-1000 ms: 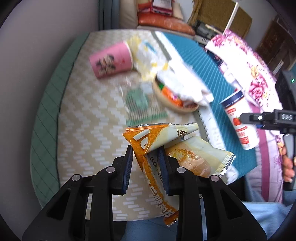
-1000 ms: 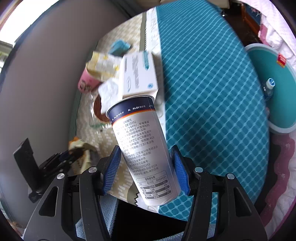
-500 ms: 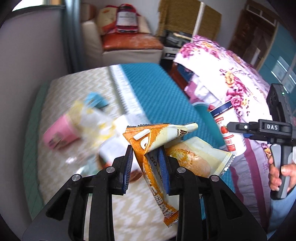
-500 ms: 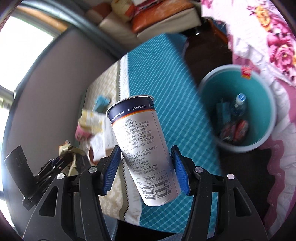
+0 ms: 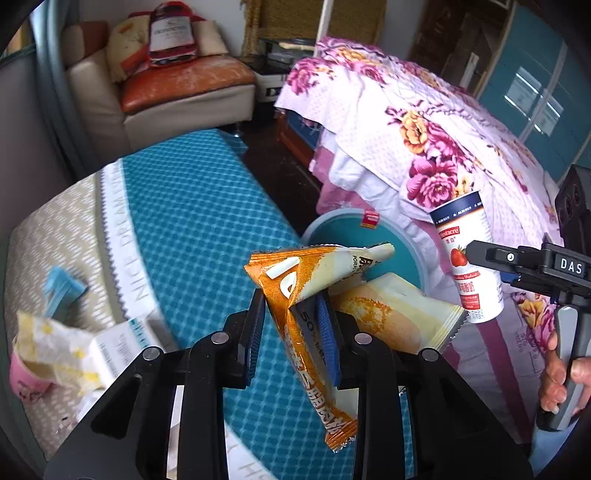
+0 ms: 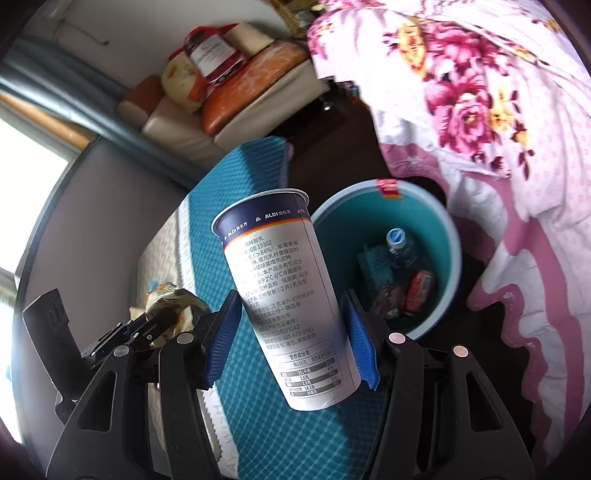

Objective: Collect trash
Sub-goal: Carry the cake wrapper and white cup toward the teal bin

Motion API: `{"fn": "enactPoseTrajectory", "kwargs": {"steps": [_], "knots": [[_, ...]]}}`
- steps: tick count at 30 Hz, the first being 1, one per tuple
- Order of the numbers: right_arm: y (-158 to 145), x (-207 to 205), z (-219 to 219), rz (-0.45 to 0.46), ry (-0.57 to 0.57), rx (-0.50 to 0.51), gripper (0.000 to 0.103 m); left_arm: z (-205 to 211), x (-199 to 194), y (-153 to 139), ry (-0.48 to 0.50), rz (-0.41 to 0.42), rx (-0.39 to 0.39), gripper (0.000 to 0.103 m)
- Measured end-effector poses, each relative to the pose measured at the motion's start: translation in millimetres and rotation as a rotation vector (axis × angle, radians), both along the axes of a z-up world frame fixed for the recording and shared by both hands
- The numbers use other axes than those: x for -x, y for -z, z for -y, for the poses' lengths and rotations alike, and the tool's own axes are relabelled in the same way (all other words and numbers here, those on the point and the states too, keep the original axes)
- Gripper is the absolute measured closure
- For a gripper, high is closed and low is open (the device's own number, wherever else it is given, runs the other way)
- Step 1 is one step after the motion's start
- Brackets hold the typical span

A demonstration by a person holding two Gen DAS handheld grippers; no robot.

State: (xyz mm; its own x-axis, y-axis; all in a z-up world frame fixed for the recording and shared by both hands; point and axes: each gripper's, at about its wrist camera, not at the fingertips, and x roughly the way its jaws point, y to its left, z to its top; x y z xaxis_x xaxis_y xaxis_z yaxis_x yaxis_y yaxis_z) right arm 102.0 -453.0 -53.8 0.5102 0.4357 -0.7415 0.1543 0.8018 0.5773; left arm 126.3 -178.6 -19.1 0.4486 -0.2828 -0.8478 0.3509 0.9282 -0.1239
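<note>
Bin (image 6: 452, 236) rim beside bed (image 6: 480, 92) | cup (image 6: 291, 295) in R tool (image 6: 291, 343)

A floral bedspread (image 5: 424, 147) drapes over a bed's edge, beside a teal patterned mat (image 5: 199, 229) and a beige woven mat (image 5: 55, 236). Behind them, a cream sofa (image 5: 166, 110) with an orange cushion (image 5: 184, 81) carries stacked bags (image 5: 170, 33).

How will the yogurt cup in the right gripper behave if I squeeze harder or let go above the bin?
The yogurt cup looks thin-walled and open-topped, so it would probably dent. It appears light, likely empty. Released by the right gripper, its round body might roll off the bin rim.
</note>
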Motion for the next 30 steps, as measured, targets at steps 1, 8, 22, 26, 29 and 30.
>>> {"fn": "enactPoseTrajectory", "kwargs": {"steps": [1,8,22,26,29,30], "knots": [[3,0,3,-0.001,0.007,-0.001,0.049,8,-5,3,0.01,-0.002,-0.001,0.073],[18,-16,26,-0.029,0.047,-0.006,0.049,48,-34,20,0.058,-0.017,-0.011,0.07],[39,-30,57,-0.067,0.105,0.003,0.049,85,-58,57,0.101,-0.074,-0.038,0.053],[42,-33,58,-0.074,0.105,0.008,0.049,83,-57,57,0.084,-0.057,-0.037,0.021],[44,-35,57,-0.079,0.102,0.01,0.049,78,-57,55,0.074,-0.065,-0.029,0.017],[44,-36,57,-0.08,0.102,0.01,0.049,75,-57,54,0.067,-0.074,-0.02,0.013]]}}
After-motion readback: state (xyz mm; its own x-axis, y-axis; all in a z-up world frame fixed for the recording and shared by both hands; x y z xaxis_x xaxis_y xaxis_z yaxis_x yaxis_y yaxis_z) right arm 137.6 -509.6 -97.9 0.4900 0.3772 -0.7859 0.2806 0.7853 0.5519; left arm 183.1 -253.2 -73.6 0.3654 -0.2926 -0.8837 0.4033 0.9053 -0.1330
